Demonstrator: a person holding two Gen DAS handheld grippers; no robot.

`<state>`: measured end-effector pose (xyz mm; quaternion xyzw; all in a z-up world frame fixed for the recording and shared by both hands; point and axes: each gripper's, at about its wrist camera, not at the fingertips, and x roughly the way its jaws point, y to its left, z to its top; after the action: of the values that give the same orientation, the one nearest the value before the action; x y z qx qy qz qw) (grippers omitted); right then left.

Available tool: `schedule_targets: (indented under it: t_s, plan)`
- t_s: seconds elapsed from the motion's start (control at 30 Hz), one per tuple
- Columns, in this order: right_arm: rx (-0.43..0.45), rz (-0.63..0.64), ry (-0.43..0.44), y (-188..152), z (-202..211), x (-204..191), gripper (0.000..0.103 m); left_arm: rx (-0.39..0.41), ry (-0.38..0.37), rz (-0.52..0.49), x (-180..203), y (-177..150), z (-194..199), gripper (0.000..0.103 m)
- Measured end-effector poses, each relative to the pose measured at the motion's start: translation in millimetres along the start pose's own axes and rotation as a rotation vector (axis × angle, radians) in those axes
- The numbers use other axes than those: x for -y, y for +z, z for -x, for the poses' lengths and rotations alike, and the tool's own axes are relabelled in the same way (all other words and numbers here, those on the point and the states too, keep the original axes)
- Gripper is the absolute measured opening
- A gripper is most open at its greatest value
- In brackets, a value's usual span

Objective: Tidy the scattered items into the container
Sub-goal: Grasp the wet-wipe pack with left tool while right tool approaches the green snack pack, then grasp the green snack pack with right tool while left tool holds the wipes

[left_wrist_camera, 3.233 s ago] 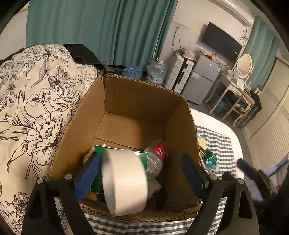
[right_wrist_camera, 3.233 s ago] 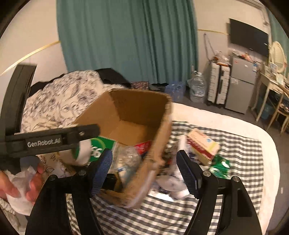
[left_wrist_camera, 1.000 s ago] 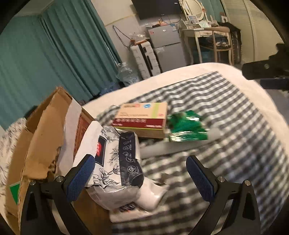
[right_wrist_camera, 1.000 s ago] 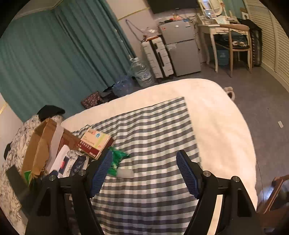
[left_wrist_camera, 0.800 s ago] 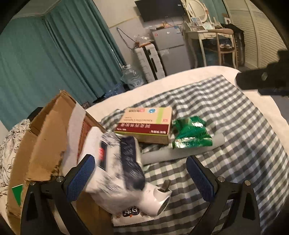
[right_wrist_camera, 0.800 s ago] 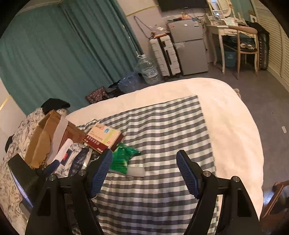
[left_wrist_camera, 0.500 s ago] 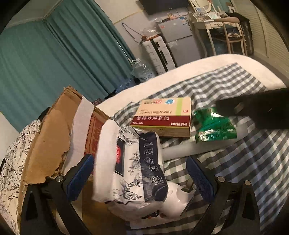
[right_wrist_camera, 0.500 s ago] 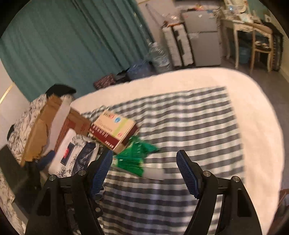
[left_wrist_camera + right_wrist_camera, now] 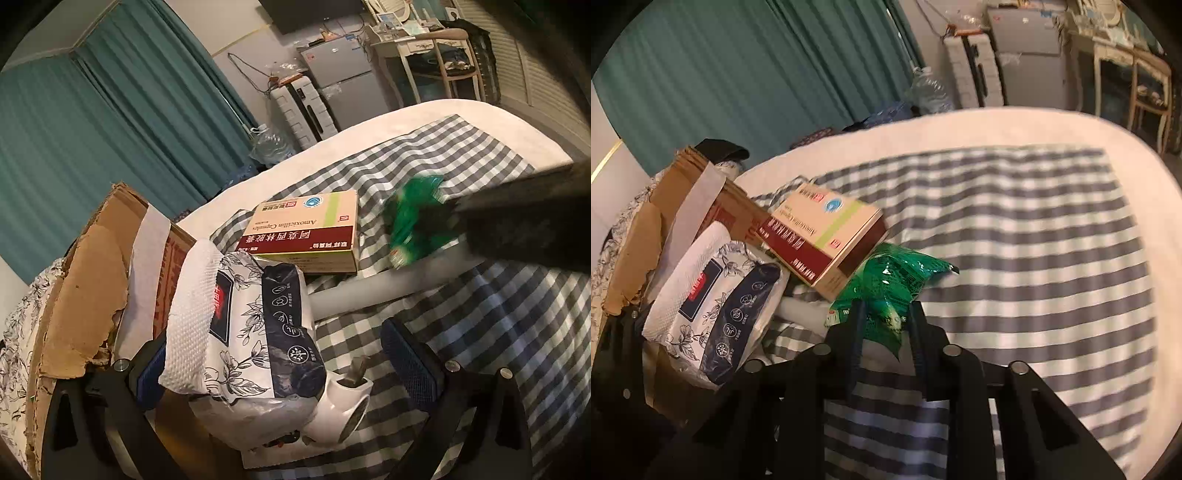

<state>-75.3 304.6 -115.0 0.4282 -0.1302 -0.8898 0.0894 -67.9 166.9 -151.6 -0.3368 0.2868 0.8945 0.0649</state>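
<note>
The right gripper (image 9: 886, 319) is closing on the near corner of the crinkly green foil packet (image 9: 892, 282) lying on the checked bedspread (image 9: 1015, 258) beside the torn brown cardboard box (image 9: 85, 295), so the slick foil could slip free when lifted, while the left gripper (image 9: 280, 365) stands wide around the floral tissue pack (image 9: 251, 325).

Dim warm indoor light in both cams, heavy fisheye bend + black corners; your green packet (image 9: 417, 225) motion-blurred in left view, right view soft

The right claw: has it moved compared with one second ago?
Yes. The right claw has come down toward the medicine box and is closing on the green packet.
</note>
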Motion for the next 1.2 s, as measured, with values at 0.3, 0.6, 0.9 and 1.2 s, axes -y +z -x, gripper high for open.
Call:
schedule_targets:
  t_s: [0.3,0.6,0.9,1.2]
  plan:
    - [0.021,0.018,-0.107,-10.7,66.9,8.3,0.019,-0.042,-0.117,0.072,-1.6,-0.4,0.7,0.103]
    - [-0.077,0.079,-0.177,-48.1,87.0,-2.4,0.019,-0.071,-0.079,0.120,0.4,-3.0,-3.7,0.103]
    - [-0.056,-0.028,-0.175,-41.4,56.9,10.9,0.060,-0.080,0.033,0.255,-7.1,8.6,-15.5,0.103]
    - [-0.050,-0.025,-0.170,-33.4,33.3,26.4,0.035,-0.098,0.043,0.256,-13.2,-1.5,-35.0,0.045]
